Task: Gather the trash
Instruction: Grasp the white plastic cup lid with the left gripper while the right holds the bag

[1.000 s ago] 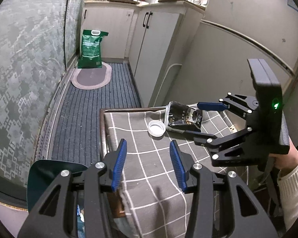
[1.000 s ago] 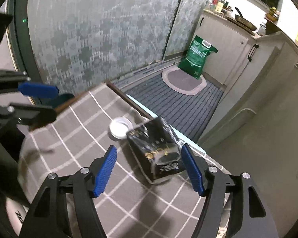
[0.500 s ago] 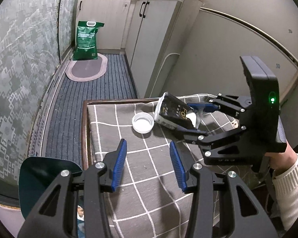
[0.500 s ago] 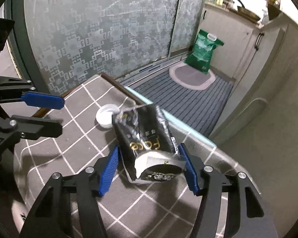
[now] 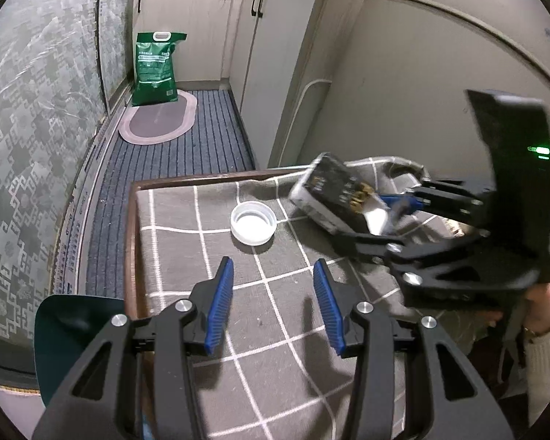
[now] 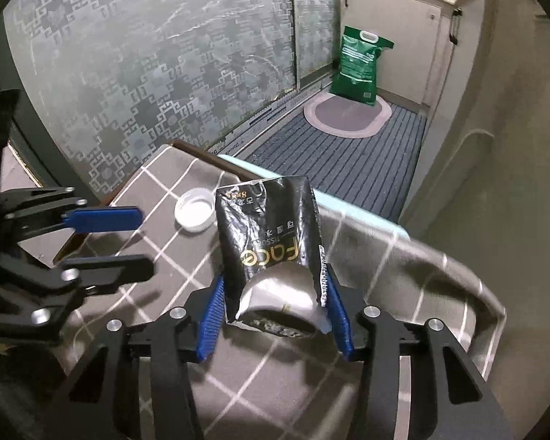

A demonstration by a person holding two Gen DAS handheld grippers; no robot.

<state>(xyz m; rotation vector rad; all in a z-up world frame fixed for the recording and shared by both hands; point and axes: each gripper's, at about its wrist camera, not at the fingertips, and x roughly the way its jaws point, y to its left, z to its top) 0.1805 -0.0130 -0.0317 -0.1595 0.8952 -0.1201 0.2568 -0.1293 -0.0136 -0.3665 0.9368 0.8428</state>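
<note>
A black tissue wrapper (image 6: pixel 271 227) with gold lettering stands tilted between the blue pads of my right gripper (image 6: pixel 275 282). Its jaws are closing and both pads press on the wrapper's sides. In the left wrist view the same wrapper (image 5: pixel 333 190) sticks up at the tip of the right gripper (image 5: pixel 370 220), raised off the checked cloth. A white round lid (image 5: pixel 253 227) lies open side up on the cloth just beyond my left gripper (image 5: pixel 272 262), which is open with nothing between its fingers. The right wrist view shows the lid (image 6: pixel 196 214) beside the left gripper (image 6: pixel 143 242).
The small table's grey checked cloth (image 5: pixel 201 256) ends at a wooden edge on the left. Beyond it are a striped floor mat, an oval rug (image 5: pixel 157 121), a green sack (image 5: pixel 156 69) and white cabinets (image 5: pixel 275 55). A dark teal object (image 5: pixel 73 326) sits below the table's left edge.
The right gripper's jaws have closed in on the wrapper and tipped it up off the cloth. The left gripper has come down and forward toward the white lid.
</note>
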